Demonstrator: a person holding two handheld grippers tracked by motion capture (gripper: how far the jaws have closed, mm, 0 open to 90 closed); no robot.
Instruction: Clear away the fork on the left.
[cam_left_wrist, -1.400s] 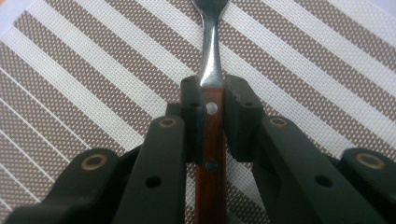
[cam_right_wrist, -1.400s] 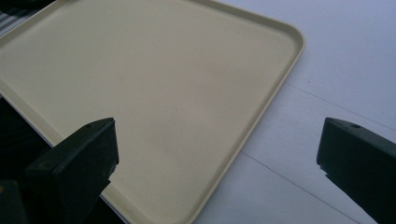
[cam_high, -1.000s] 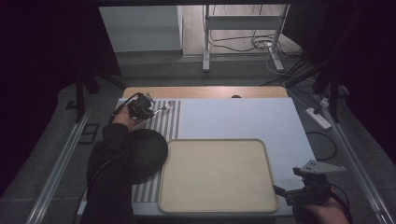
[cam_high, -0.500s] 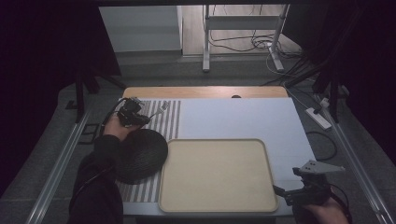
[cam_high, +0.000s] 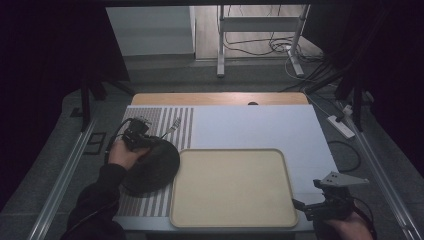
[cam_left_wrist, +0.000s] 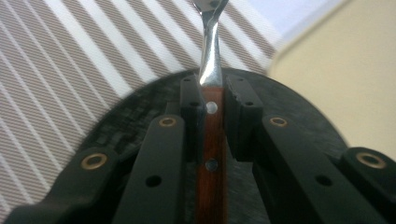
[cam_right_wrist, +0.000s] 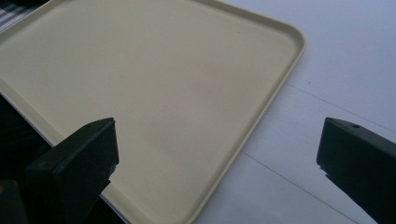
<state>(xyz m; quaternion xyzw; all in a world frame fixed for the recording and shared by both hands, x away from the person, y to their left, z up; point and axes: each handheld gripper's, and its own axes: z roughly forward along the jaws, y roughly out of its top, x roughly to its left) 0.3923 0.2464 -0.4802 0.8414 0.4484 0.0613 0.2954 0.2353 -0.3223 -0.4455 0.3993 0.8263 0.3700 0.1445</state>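
Fork (cam_left_wrist: 211, 154), wooden-handled with a steel neck, sits pinched between the two black jaws of my left gripper (cam_left_wrist: 211, 109); the pads press on either side of the riveted red-brown handle, and the metal neck runs forward past the jaw tips, its head cut off by the frame's upper edge. In the high view its prongs point toward the far side of the table, above the striped mat (cam_high: 159, 125). Directly beneath the held fork lies a dark round plate (cam_high: 152, 170), which rests on the striped mat and lies just beside the left edge of the cream tray (cam_high: 232, 220). My left hand (cam_high: 122, 152) holds its gripper at the plate's far-left rim. The tray lies on the pale tabletop (cam_high: 260, 125), its surface bare. My right gripper (cam_right_wrist: 217, 154) hovers near the tray's near-right corner, jaws spread wide with nothing between them; tray rim and tabletop are visible through the gap.
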